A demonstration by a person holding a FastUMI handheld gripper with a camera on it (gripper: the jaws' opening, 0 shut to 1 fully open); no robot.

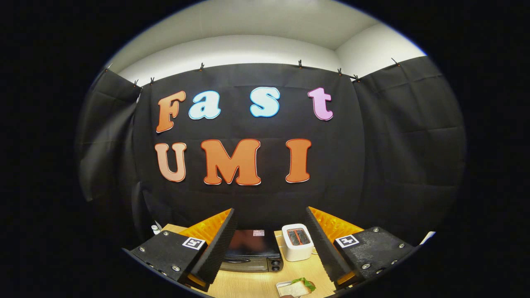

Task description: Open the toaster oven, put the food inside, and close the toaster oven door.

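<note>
Toaster oven (pixel 251 250): I see a dark box with a glass front, door shut, standing on the wooden table, beyond my fingers.
Food (pixel 299 286): a sandwich with green leaf, lying in a small tray, nearer to me.

We see the gripper (pixel 271 244) from its own camera, looking forward along its two fingers. Fingers spread wide, a broad gap between them, nothing clamped. Left finger (pixel 217 244) and right finger (pixel 325 244) angle outward from each other, inner faces turned toward the gap. Each carries a square marker tag on its top. We note the gripper held high and about level, tips free in air.
</note>
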